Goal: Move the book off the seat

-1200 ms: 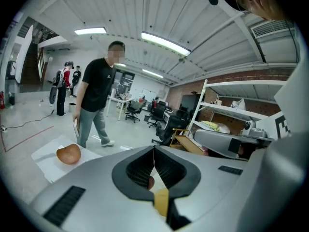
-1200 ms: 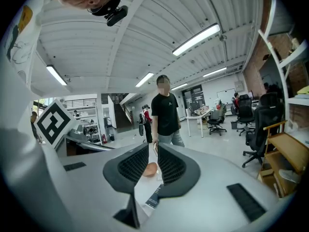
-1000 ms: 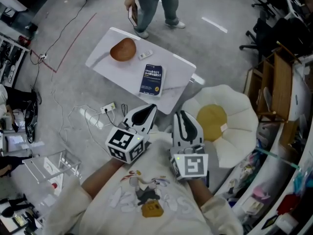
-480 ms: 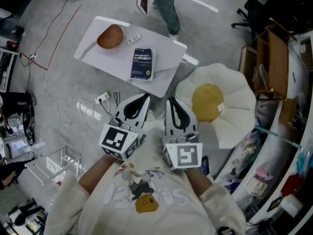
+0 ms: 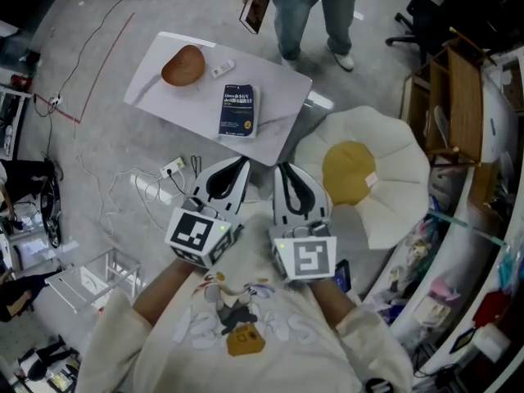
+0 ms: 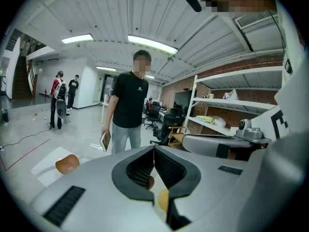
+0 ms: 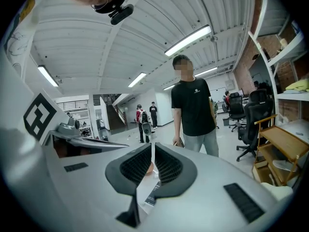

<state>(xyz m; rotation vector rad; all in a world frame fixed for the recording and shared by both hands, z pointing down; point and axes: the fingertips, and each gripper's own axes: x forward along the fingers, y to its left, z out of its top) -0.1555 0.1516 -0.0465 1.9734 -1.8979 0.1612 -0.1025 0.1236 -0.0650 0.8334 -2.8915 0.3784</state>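
A dark blue book [image 5: 238, 110] lies flat on a white low table [image 5: 278, 97], beside a brown bowl [image 5: 183, 65] and a small white remote [image 5: 221, 69]. The seat [image 5: 393, 195], a white flower-shaped cushion with a yellow centre [image 5: 350, 177], is on the floor right of the table with nothing on it. My left gripper [image 5: 243, 164] and right gripper [image 5: 286, 172] are held side by side close to my chest, short of the table. Both are shut on nothing: the left gripper's [image 6: 154, 149] tips meet, and the right gripper's [image 7: 152, 146] tips leave only a thin slit.
A person [image 5: 315, 6] holding a phone [image 5: 256, 6] stands at the table's far side. Cables and a power strip [image 5: 173, 169] lie on the floor left of the grippers. A wooden shelf unit [image 5: 458, 97] and clutter line the right; a wire rack [image 5: 90, 281] is lower left.
The standing person has stepped to the right along the table's far side. The table and seat have shifted slightly in the head view. Both grippers stay close to my chest.
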